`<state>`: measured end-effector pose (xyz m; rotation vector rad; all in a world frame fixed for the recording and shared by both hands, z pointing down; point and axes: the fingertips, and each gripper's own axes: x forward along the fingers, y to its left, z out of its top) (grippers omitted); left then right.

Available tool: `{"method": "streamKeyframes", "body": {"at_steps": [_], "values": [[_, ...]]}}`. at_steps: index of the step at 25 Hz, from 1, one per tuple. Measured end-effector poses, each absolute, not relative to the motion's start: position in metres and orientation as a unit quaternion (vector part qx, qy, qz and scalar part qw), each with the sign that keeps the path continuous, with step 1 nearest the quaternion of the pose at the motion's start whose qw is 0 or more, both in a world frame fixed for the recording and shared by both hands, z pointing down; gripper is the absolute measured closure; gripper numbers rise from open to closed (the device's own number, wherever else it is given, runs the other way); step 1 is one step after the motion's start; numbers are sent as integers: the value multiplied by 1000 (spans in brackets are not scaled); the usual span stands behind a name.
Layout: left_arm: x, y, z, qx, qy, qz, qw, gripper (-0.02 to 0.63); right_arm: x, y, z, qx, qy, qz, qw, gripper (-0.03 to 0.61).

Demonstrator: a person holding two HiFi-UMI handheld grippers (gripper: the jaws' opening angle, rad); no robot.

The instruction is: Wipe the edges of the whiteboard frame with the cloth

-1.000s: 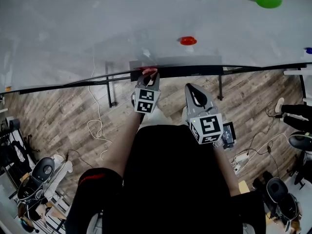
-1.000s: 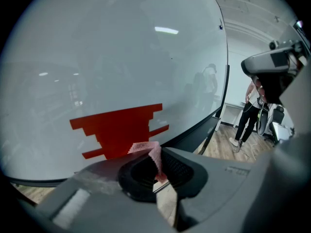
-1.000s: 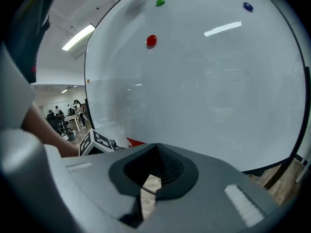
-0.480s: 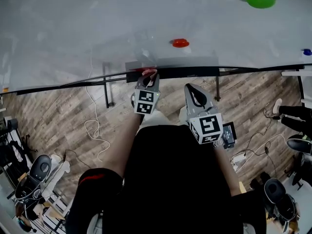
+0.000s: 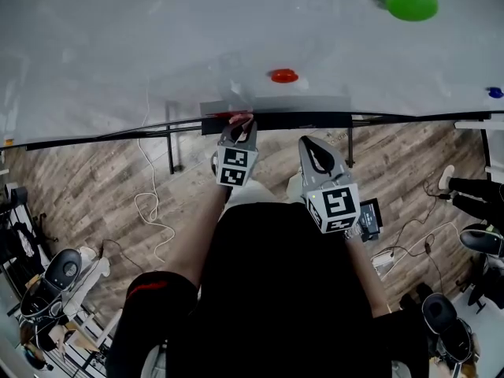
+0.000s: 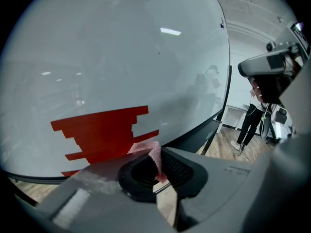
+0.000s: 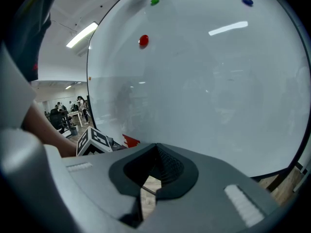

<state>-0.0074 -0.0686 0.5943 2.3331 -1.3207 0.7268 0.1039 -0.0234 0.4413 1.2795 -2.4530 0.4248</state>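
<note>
So in the head view the whiteboard (image 5: 157, 38) fills the whole top of the frame, and its dark bottom frame edge (image 5: 315, 120) runs across the middle. The left gripper (image 5: 238, 124) sits just left of centre with its tips right up at that edge. Its jaws are clenched on the pink cloth (image 5: 240, 117), which is bunched at the tips against the frame. The left gripper view backs that up: the cloth (image 6: 153, 152) is pinched between the closed jaws, with the board right behind it. The right gripper (image 5: 309, 142) is just right of centre and a bit lower in the frame, short of the edge. In its own view the jaws are pressed together with nothing in them. On the board there's a red magnet (image 5: 284, 75) just above the grippers, a green magnet (image 5: 411, 1) in the upper right corner and a blue magnet (image 5: 494, 92) at the right edge. Below the board it's wood floor (image 5: 94, 179) with a white cable (image 5: 150, 203) looping at left
</note>
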Motion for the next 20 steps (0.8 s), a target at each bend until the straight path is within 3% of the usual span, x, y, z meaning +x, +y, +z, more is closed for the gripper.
{"method": "streamKeyframes", "body": {"at_steps": [20], "values": [[11,-76,595,820,-471,269,183,597,130,-39,441,444,-866,157,169,577]]}}
